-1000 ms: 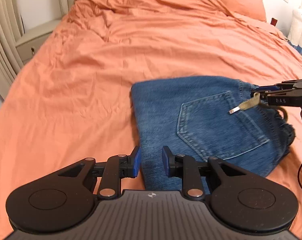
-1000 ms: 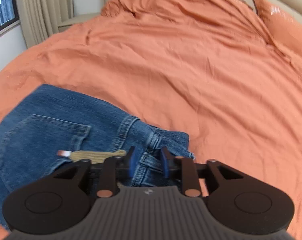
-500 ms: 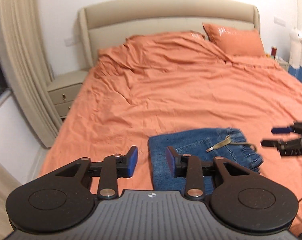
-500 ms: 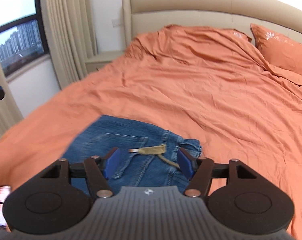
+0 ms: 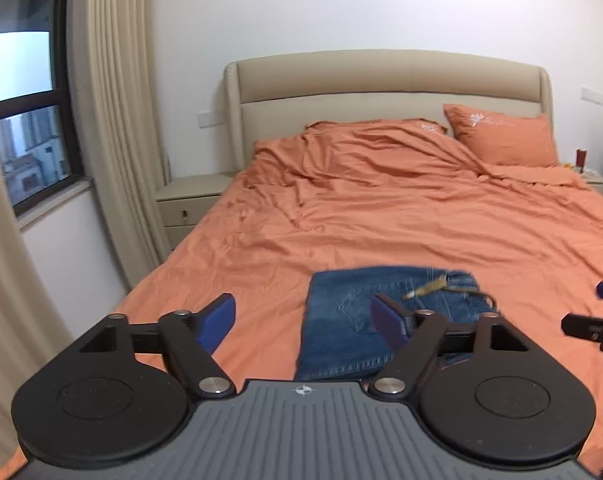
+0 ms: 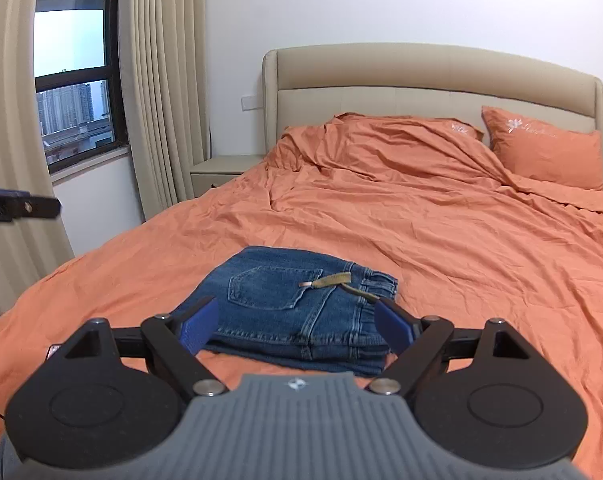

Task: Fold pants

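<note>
Blue jeans (image 6: pixel 293 300) lie folded into a compact rectangle on the orange bed cover (image 6: pixel 441 240), back pocket up, with an olive belt strap (image 6: pixel 331 280) across the waistband. My right gripper (image 6: pixel 297 326) hangs above and short of the jeans, its jaws opening wide with nothing between them. In the left wrist view the same jeans (image 5: pixel 349 312) sit ahead and to the right. My left gripper (image 5: pixel 305 318) is also opening, empty, well back from the denim. The right gripper's fingertips (image 5: pixel 589 326) show at that view's right edge.
The bed has a beige headboard (image 6: pixel 421 76) and an orange pillow (image 6: pixel 545 152) at the far right. A beige nightstand (image 5: pixel 189 204) stands left of the bed beside curtains (image 6: pixel 161 80) and a window (image 6: pixel 73 92). The left gripper's tip (image 6: pixel 21 208) shows at the left edge.
Both grippers have pulled back and up from the jeans, so the whole bed and wall come into view. Both pairs of jaws have spread from nearly shut to wide. The jeans stay folded.
</note>
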Demonstrator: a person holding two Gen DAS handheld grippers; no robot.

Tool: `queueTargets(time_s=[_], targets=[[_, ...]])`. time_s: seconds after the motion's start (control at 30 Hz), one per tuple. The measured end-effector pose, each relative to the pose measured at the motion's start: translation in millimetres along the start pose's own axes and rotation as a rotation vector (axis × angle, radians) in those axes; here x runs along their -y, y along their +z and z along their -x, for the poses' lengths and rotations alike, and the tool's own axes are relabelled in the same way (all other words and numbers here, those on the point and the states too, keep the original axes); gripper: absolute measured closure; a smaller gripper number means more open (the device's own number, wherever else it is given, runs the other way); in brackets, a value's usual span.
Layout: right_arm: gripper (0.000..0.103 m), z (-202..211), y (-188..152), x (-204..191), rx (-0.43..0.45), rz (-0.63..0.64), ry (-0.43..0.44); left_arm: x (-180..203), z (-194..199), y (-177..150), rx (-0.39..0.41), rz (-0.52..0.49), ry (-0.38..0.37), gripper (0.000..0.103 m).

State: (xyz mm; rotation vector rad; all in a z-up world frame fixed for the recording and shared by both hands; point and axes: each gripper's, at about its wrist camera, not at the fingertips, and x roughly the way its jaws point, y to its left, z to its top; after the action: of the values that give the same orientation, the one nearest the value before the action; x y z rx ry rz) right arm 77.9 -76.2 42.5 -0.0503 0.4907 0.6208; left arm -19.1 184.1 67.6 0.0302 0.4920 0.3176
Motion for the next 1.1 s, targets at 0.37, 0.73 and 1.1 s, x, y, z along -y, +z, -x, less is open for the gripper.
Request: queueTargets(time_s=[0.37, 0.73, 1.1], targets=[[0.021, 13, -52, -24, -0.046, -0.022, -0.075, 37, -15, -51, -0.125, 0.045, -0.038, 0.009], [0.021, 9, -68, -27, -0.039, -0.054, -0.131, 60, -19, -74, -0.185, 0.042, -0.056, 0.009], [0.021, 13, -67, -31, -0.031, -0.052, -0.114, 59, -16, -74, -0.197, 0.046, -0.071, 0.009]])
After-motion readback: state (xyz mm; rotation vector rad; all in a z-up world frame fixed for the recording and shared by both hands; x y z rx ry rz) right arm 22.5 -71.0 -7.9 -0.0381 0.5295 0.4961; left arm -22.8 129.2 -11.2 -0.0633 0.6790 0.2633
